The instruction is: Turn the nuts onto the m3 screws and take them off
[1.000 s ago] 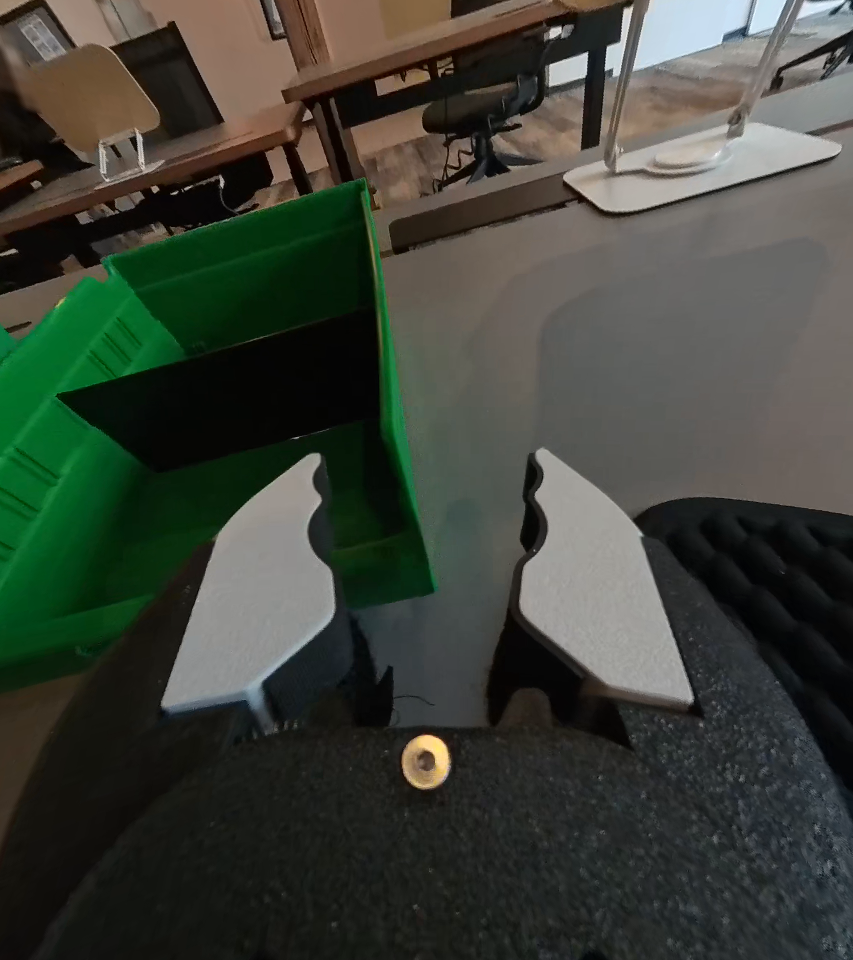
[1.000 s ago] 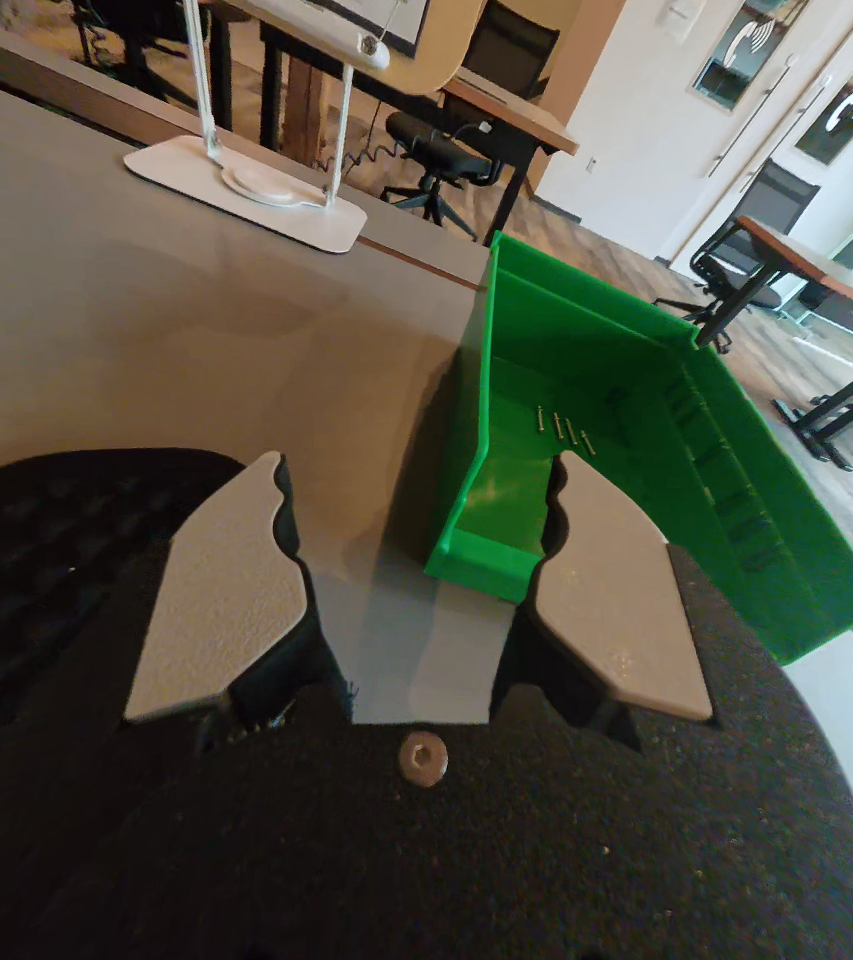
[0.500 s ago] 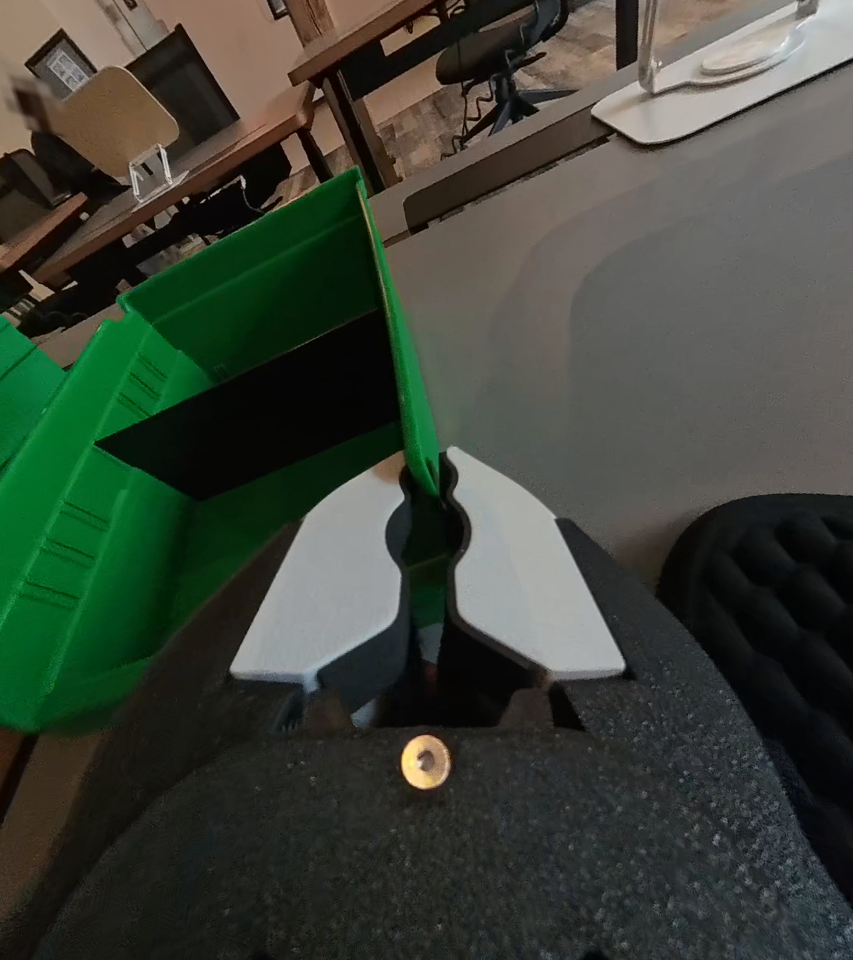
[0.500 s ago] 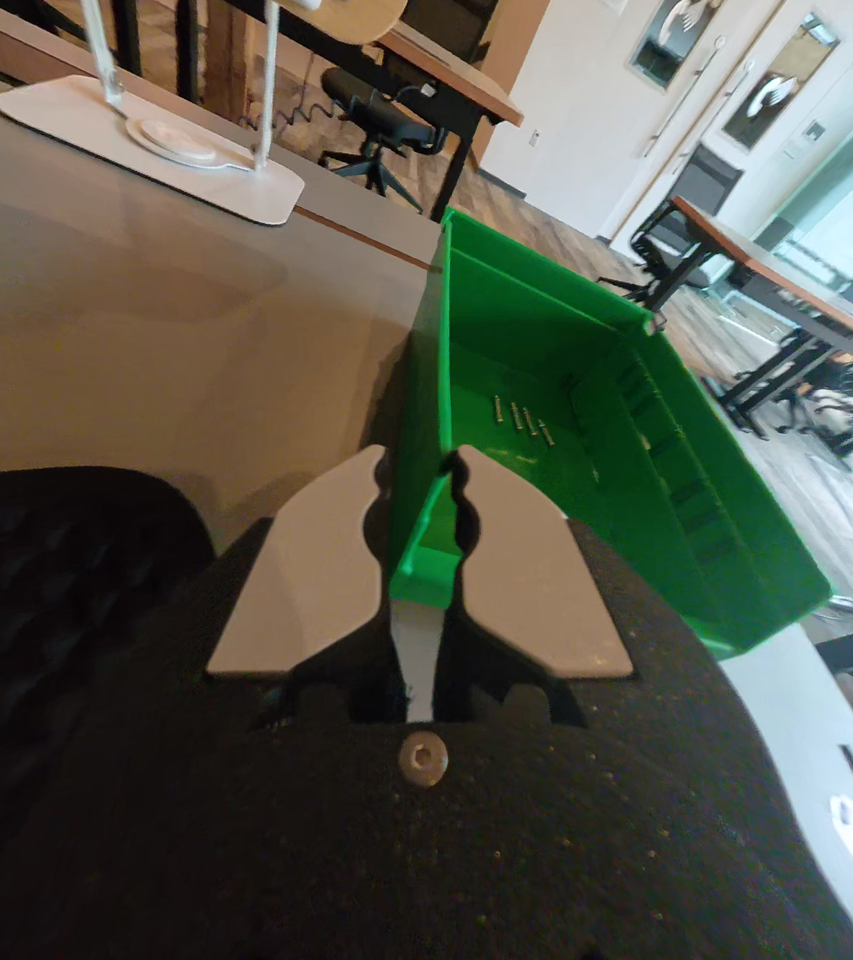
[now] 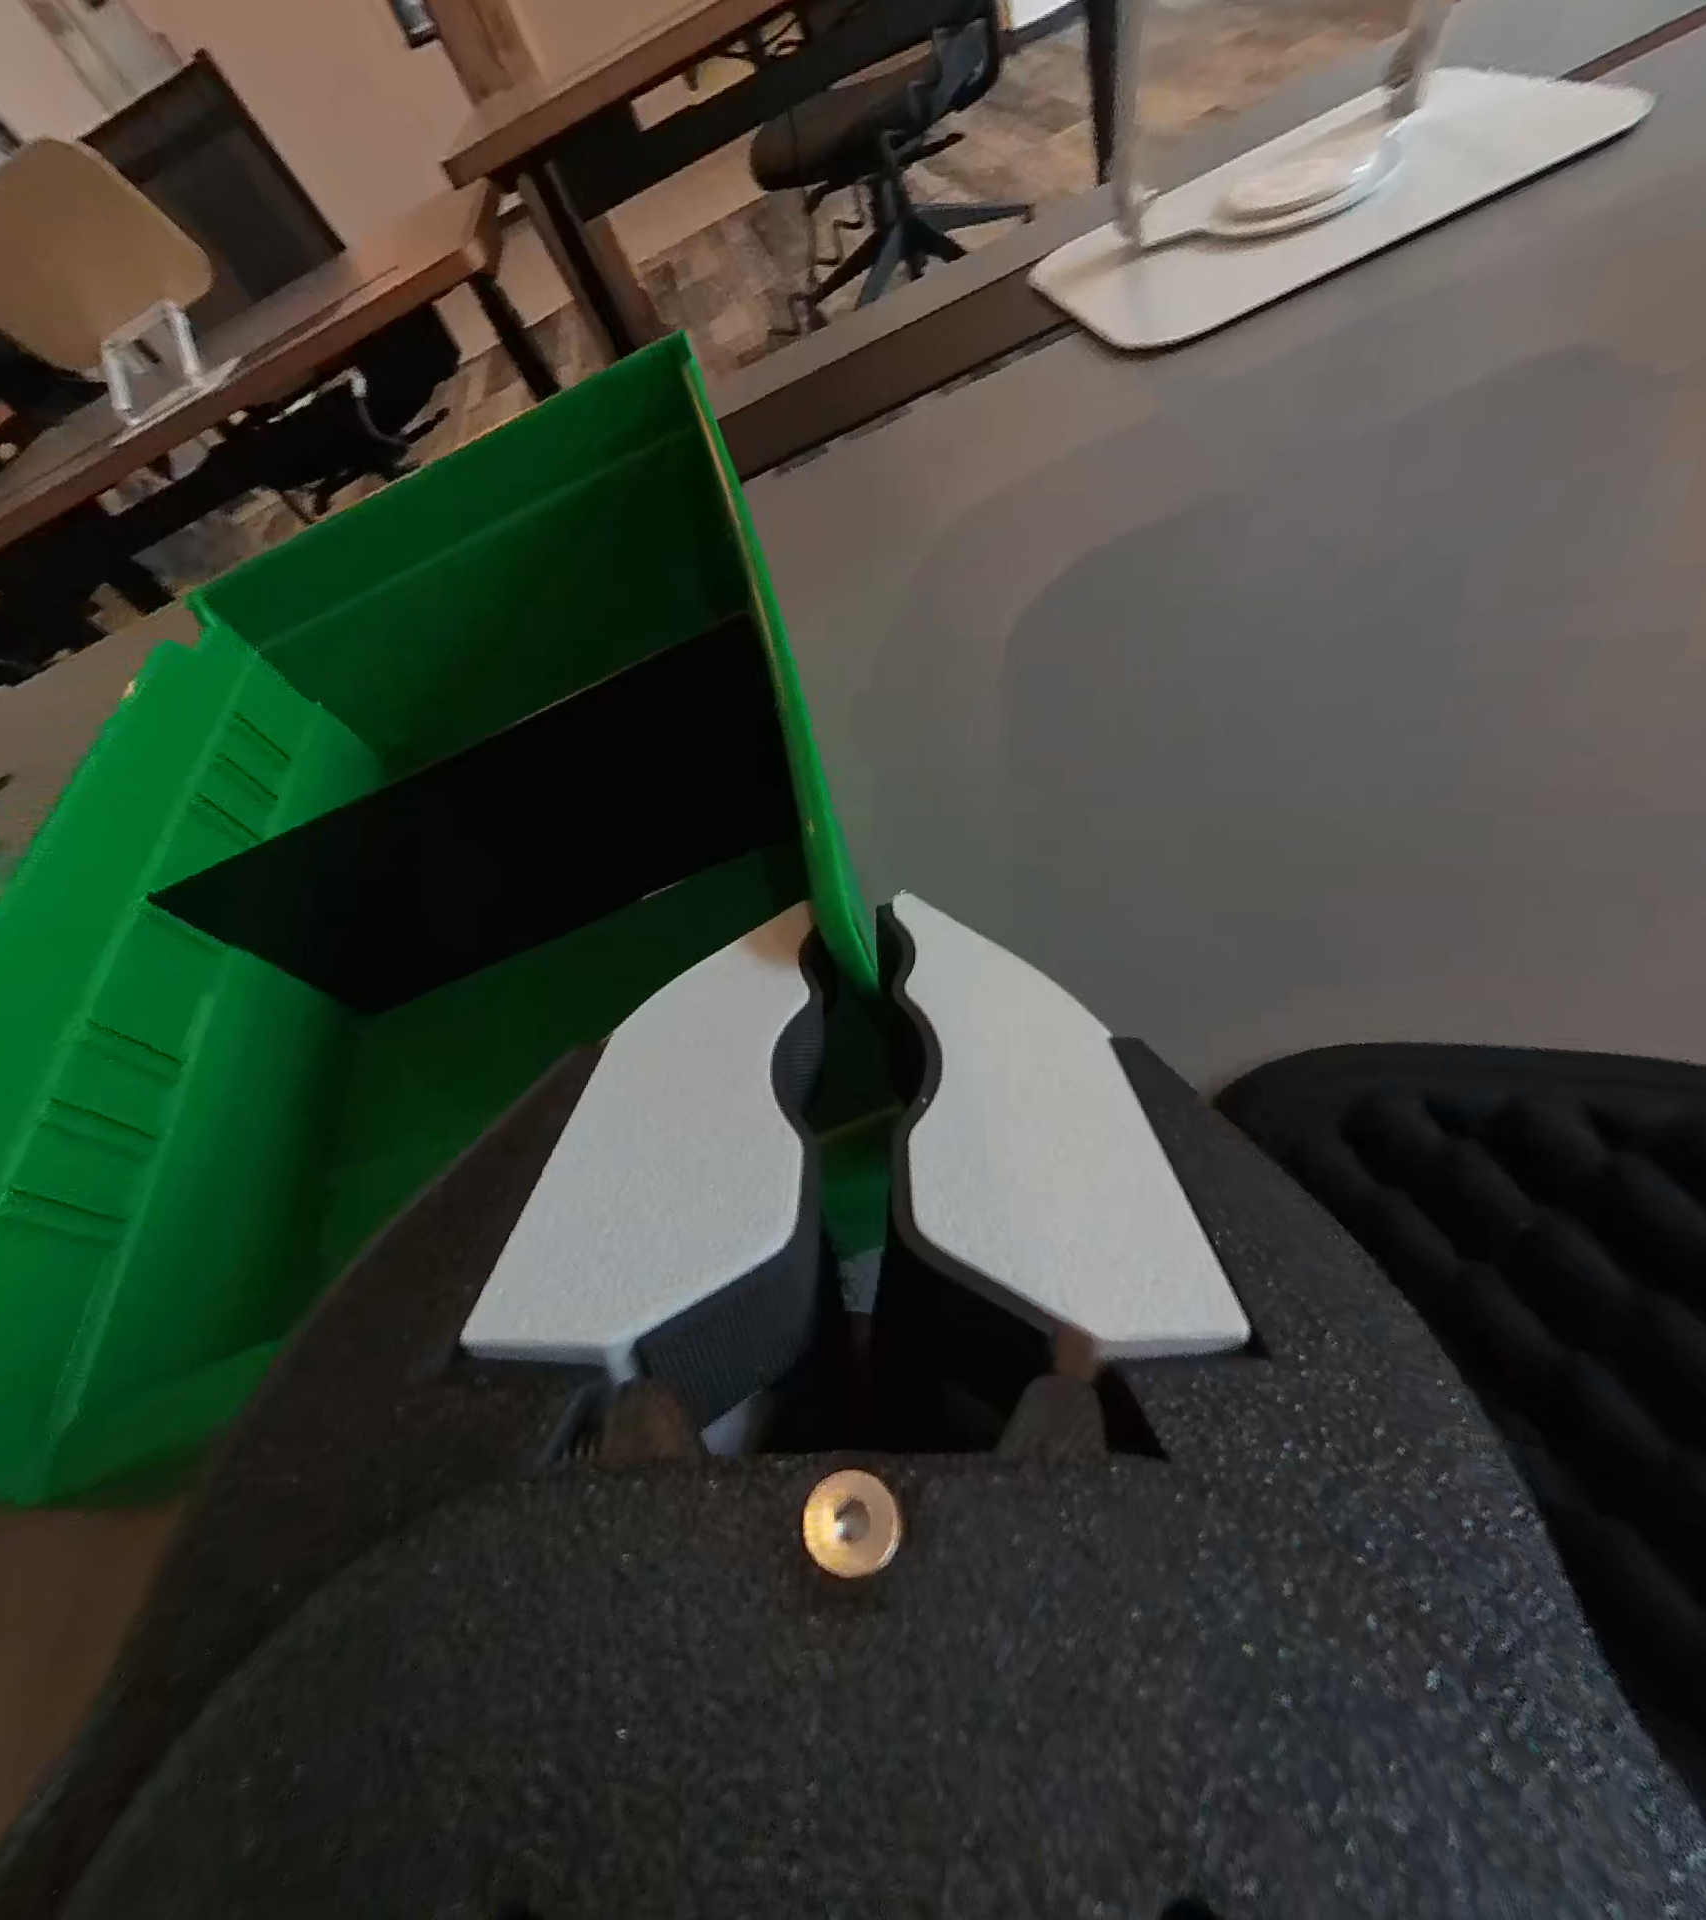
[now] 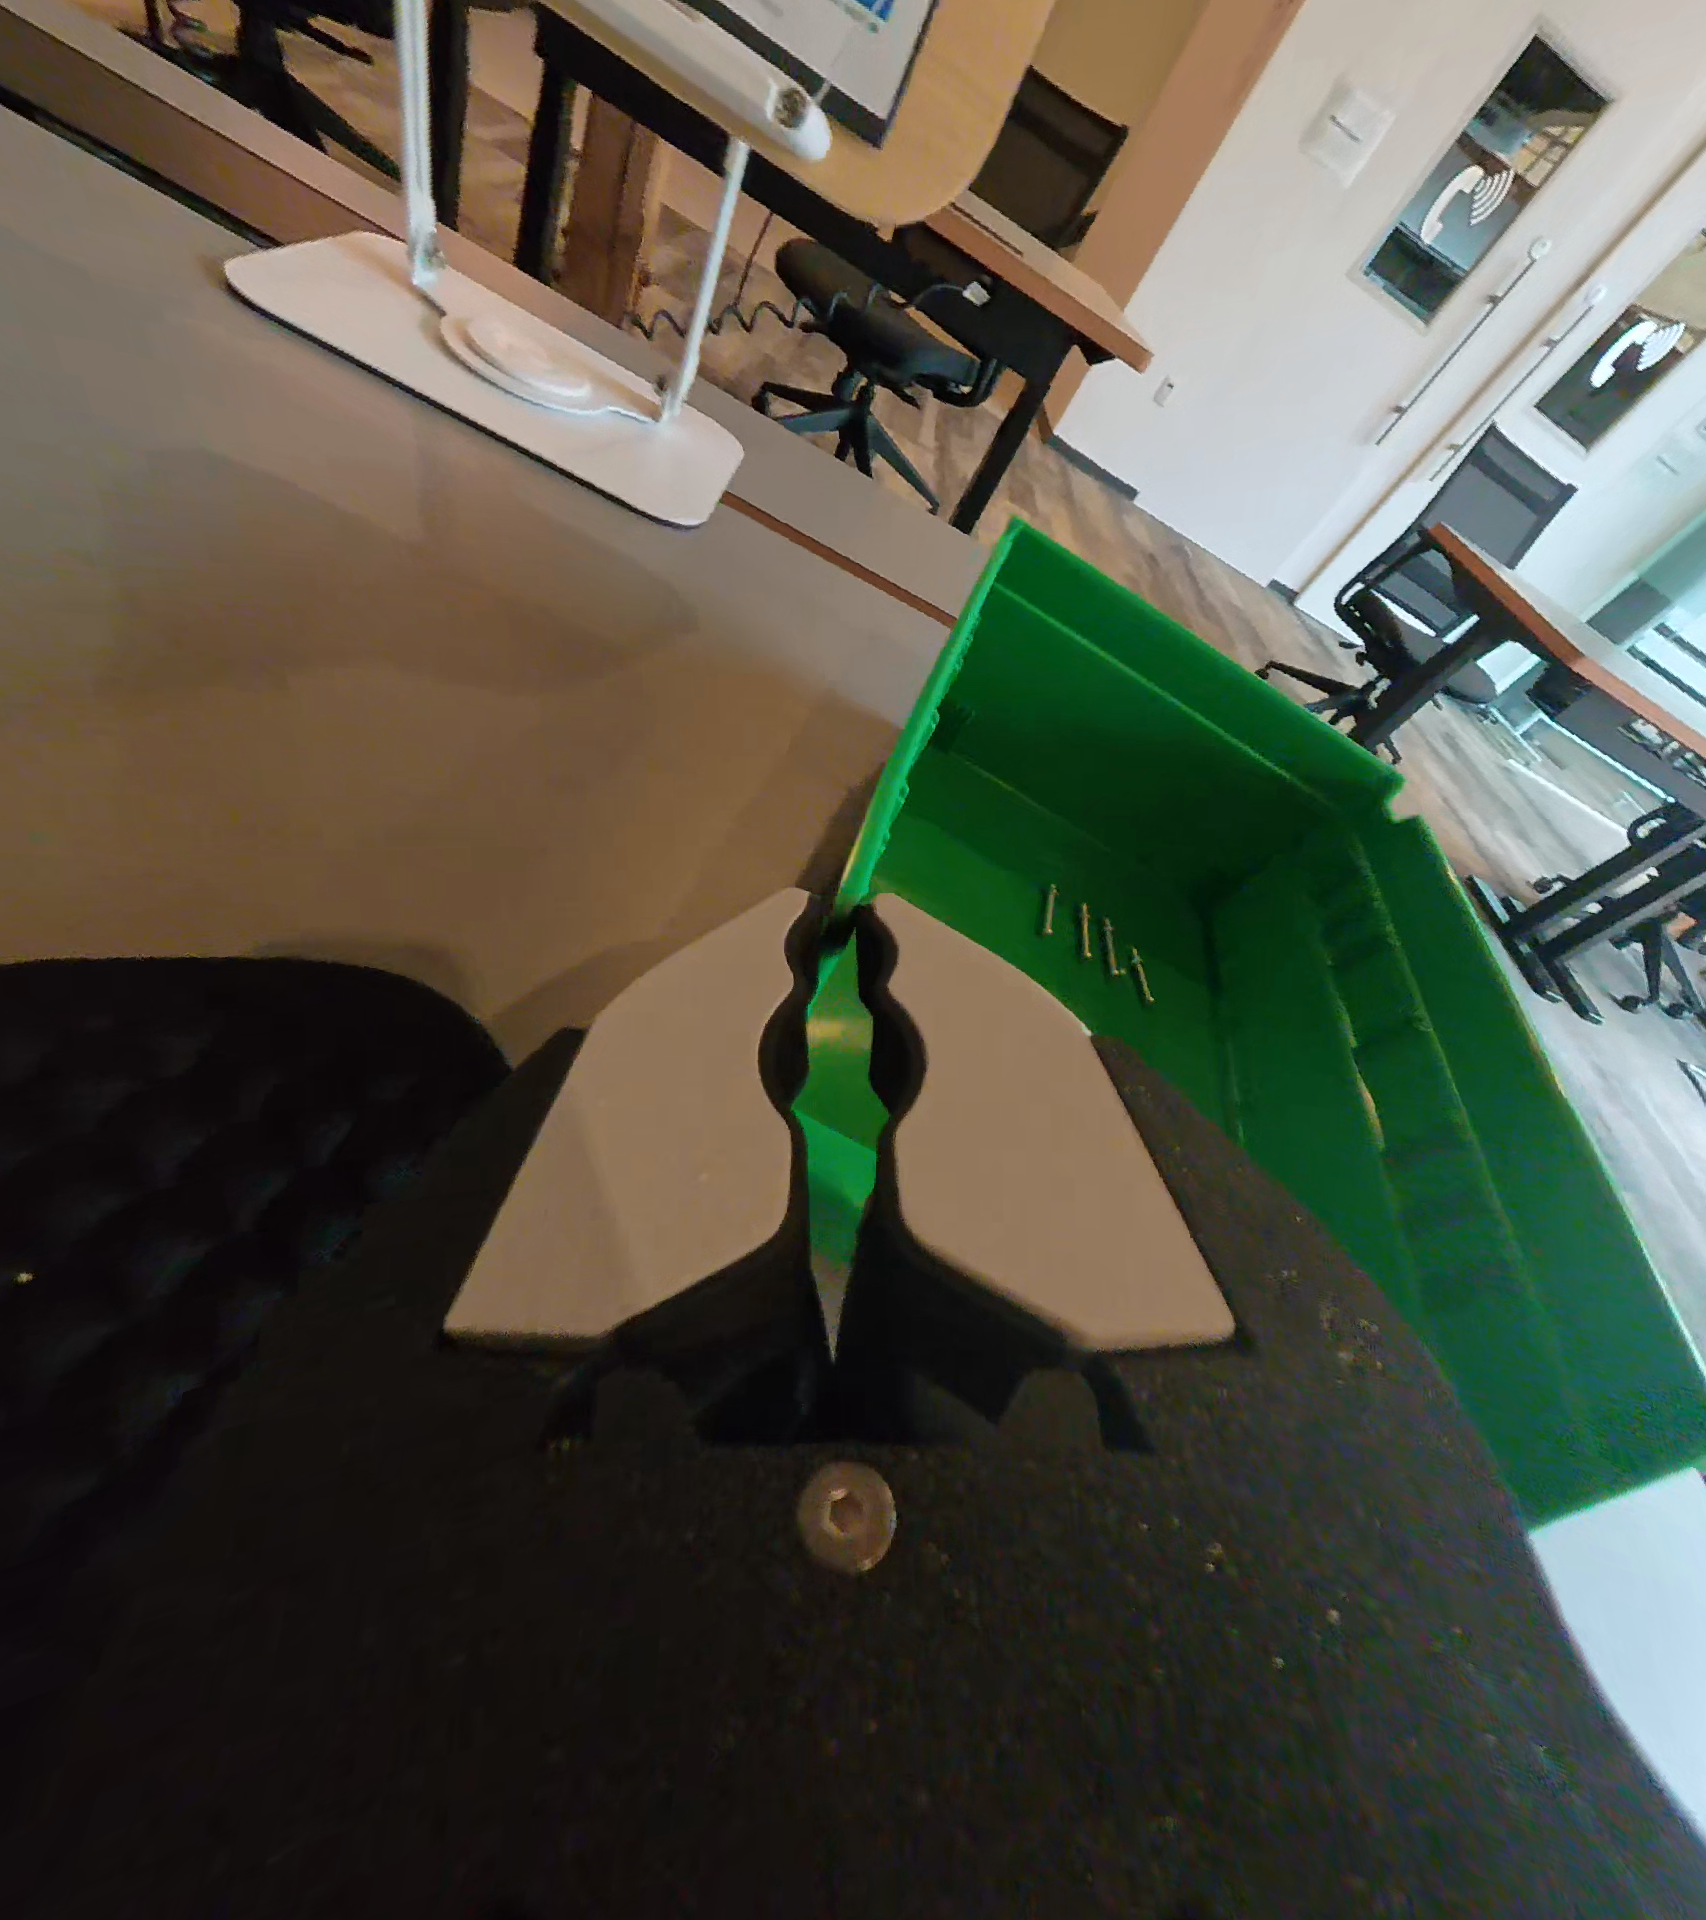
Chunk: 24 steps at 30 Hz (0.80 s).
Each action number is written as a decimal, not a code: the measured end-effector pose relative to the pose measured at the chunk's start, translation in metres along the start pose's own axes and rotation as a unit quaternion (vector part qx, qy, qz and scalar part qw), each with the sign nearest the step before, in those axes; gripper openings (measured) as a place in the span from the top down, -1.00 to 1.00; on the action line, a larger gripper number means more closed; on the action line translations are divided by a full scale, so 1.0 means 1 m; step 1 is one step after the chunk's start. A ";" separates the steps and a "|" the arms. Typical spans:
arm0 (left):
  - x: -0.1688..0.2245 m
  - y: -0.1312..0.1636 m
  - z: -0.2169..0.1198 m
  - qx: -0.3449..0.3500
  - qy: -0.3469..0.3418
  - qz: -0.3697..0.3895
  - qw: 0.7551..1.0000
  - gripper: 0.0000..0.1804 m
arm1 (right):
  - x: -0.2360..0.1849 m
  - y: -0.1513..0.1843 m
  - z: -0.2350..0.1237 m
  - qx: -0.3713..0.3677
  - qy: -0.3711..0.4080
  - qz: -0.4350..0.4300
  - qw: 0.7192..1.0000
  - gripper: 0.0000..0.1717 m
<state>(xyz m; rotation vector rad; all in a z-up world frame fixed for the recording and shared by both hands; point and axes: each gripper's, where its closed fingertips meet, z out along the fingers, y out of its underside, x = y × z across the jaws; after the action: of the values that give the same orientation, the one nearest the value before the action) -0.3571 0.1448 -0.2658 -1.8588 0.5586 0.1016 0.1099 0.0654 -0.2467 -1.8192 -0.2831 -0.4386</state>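
Both sets of jaws pinch green bin walls: the left gripper (image 5: 854, 940) clamps a divided bin (image 5: 475, 665), the right gripper (image 6: 841, 920) a second bin (image 6: 1244, 831) whose floor holds the screws (image 6: 1098, 940). Drag each level toward the counter (image 6: 257, 623) middle, keeping screws settled; no nuts are visible.

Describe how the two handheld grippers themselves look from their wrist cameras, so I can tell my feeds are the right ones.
Both look alike: the left gripper and right gripper each have two pale grey, matte fingers with wavy black inner edges, set in a black speckled foam-like body with one silver hex screw centred. No cables or markings show.
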 end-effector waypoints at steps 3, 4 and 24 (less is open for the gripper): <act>0.015 -0.006 0.004 -0.003 0.008 0.007 1.000 0.94 | -0.009 -0.005 0.002 0.009 -0.013 0.002 1.000 0.93; 0.021 -0.009 0.005 -0.002 0.012 0.010 1.000 0.94 | -0.011 -0.007 0.003 0.014 -0.017 0.001 1.000 0.93; 0.138 -0.062 0.032 -0.004 0.073 0.031 0.997 0.89 | -0.074 -0.044 0.020 0.096 -0.122 -0.028 0.987 0.91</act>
<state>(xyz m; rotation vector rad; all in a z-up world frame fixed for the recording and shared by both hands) -0.2029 0.1443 -0.2694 -1.8673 0.7178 0.0104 0.0280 0.0995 -0.2456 -1.6774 -0.5284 -0.2165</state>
